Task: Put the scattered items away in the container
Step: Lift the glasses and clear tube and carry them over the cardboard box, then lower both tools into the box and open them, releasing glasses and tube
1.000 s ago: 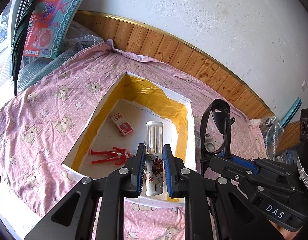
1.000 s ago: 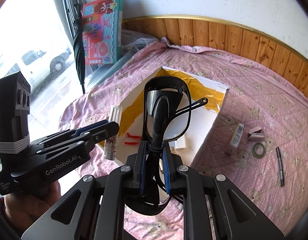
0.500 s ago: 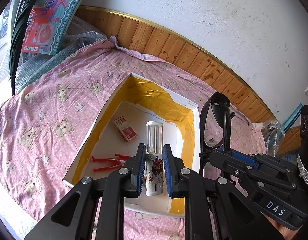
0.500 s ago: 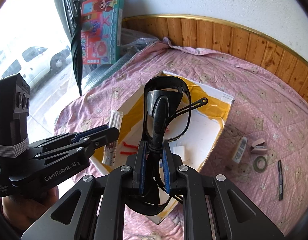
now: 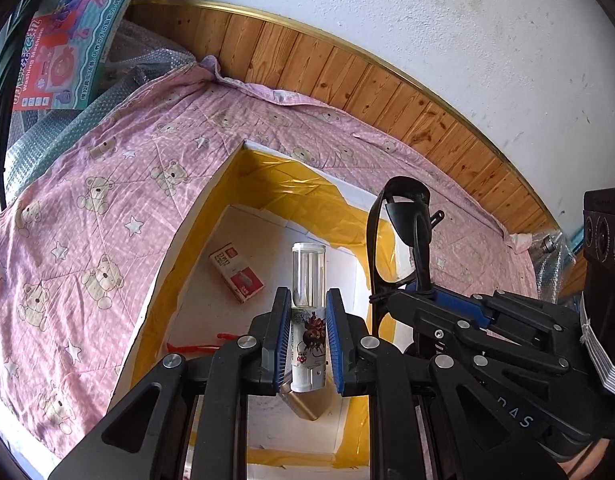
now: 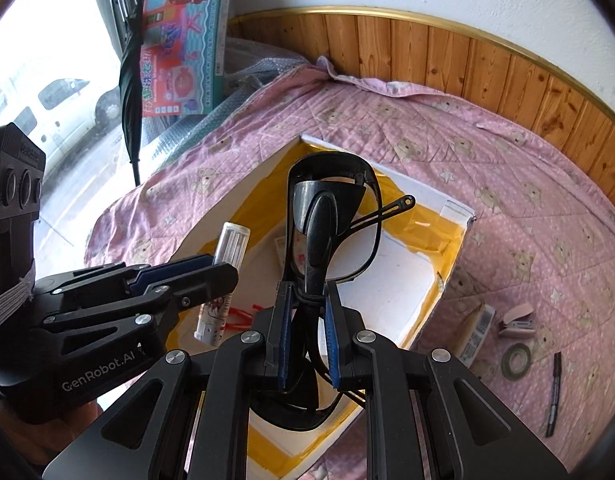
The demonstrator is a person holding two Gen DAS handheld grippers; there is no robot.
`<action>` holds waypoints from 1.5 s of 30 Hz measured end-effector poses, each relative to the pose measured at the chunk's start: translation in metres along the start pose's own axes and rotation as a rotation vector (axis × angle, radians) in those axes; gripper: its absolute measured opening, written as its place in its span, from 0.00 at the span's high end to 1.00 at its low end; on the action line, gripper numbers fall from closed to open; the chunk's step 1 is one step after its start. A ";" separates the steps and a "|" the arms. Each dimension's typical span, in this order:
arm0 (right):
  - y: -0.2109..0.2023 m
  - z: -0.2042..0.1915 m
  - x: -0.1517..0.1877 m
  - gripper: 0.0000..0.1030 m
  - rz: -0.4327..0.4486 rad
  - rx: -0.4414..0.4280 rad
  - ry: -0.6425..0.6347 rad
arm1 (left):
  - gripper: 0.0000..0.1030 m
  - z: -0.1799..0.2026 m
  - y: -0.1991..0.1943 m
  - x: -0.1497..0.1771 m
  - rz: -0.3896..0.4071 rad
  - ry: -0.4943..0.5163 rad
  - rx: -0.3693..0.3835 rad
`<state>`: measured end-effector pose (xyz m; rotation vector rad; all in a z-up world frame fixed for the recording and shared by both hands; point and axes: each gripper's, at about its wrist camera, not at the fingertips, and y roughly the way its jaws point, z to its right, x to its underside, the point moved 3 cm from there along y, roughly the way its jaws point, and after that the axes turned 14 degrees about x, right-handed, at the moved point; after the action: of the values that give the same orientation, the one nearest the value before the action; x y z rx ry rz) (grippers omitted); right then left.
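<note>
Both grippers have moved forward over the white cardboard box lined with yellow tape (image 5: 195, 216), which now fills more of each view. The left gripper (image 5: 306, 334) is clamped on a clear-capped white plastic tube with a printed label (image 5: 308, 280), held above the box floor. The right gripper (image 6: 305, 320) is closed around folded black-framed glasses (image 6: 327, 224), also over the box. A small red-and-white carton (image 5: 236, 277) and red plastic pieces (image 5: 195, 347) lie inside. On the pink bear-print quilt (image 6: 527, 184), right of the box, lie a barcoded packet (image 6: 477, 336), pink stapler (image 6: 517, 320), green tape roll (image 6: 517, 360) and black pen (image 6: 553, 394).
</note>
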<state>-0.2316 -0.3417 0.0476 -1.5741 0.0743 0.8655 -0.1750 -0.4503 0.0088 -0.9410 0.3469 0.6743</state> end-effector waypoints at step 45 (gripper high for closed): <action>0.116 0.033 -0.041 0.80 -0.136 -0.053 -0.237 | 0.72 -0.047 0.092 -0.023 -0.129 -0.217 -0.102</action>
<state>-0.3364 -0.3556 -0.0241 -1.4959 -0.2246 0.9459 -0.2527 -0.4603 -0.0622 -0.9674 0.0592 0.6727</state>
